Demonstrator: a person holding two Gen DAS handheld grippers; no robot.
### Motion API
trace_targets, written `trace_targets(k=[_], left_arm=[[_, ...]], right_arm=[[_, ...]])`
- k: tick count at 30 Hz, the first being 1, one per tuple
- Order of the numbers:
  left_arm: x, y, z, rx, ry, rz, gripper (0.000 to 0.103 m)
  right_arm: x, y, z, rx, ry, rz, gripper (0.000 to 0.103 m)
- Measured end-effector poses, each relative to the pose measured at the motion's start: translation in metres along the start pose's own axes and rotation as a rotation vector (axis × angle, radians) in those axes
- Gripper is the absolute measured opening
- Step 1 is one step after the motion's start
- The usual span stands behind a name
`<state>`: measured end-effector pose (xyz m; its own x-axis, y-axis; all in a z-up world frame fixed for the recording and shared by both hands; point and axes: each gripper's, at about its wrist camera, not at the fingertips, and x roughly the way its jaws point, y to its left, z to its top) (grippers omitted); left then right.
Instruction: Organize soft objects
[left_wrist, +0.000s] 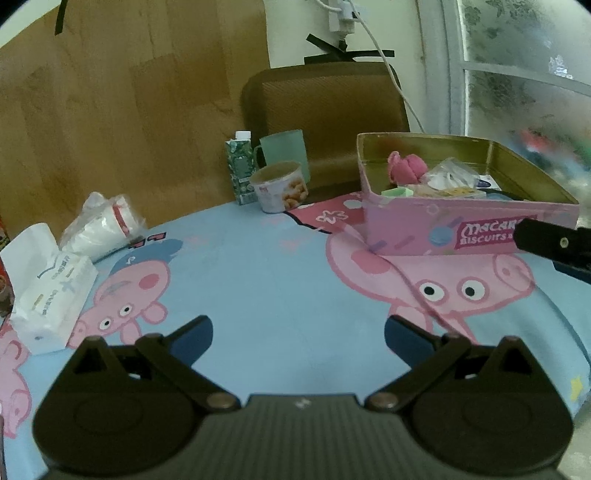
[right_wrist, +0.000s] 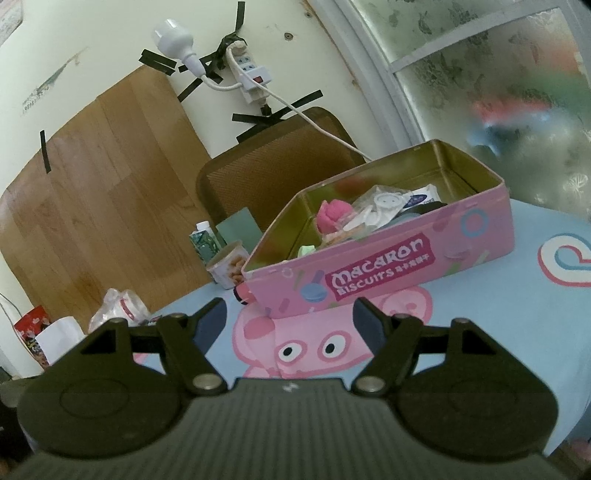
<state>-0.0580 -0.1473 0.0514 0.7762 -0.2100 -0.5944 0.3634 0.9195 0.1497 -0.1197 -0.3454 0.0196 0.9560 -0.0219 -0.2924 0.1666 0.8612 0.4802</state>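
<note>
Both grippers, left gripper & right gripper, held wide apart, nothing gripped. Pink soft toy (w/ packets) gathered inside biscuit tin nr tablecloth far edge, likely for tidiness.

Glossy gold-lined metal tin sits on matt printed cloth.

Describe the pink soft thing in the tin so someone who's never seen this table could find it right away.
Find the open pink biscuit tin on the cartoon pig tablecloth. The pink soft thing sits inside near the tin's left end. It is the only bright pink, rounded lump among clear plastic packets and a small green piece.
</note>
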Motion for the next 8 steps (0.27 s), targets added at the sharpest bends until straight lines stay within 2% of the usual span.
trace_targets(k=[8], left_arm=[[-0.0008, 0.0022, -0.0013, -0.015, -0.006, -0.046, 0.103]], right_arm=[[0.0031, 0.0, -0.0025, -0.013, 0.003, -0.009, 0.078]])
